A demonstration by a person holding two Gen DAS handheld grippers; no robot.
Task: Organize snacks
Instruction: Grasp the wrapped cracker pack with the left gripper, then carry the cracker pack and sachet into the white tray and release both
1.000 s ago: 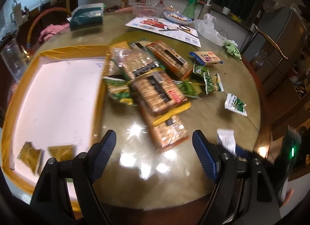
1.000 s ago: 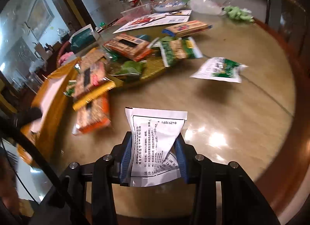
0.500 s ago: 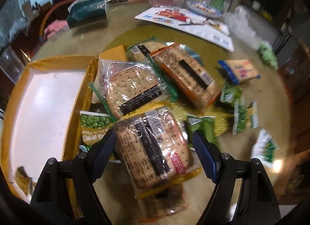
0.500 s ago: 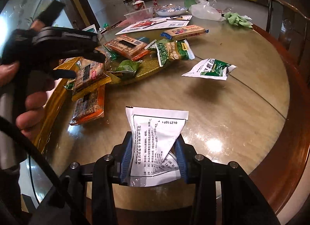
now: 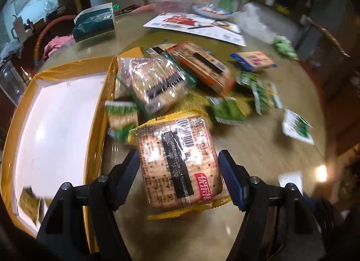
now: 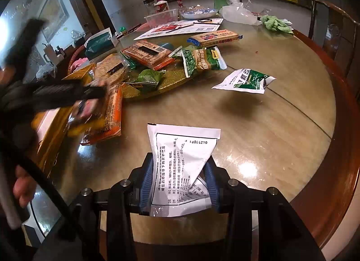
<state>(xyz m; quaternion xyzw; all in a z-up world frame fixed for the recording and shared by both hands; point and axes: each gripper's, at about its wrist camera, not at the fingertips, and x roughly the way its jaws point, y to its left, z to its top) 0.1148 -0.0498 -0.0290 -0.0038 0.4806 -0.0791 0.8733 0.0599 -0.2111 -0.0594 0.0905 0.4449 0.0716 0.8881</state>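
Two grips: your left gripper (image 5: 178, 171), jaws just closing, brackets the yellow-edged cracker pack (image 5: 177, 164) low in frame for the yellow tray (image 5: 94, 139), while your right gripper (image 6: 178, 187) clamps the white sachet (image 6: 182, 162).

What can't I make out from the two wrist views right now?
- Left wrist: whether the left gripper pads press the yellow-edged cracker pack is unclear; motion blur.
- Left wrist: packets in the yellow tray corner are blurred and edge-cut.
- Right wrist: white sachet front faces away; right gripper covers its lower edges.
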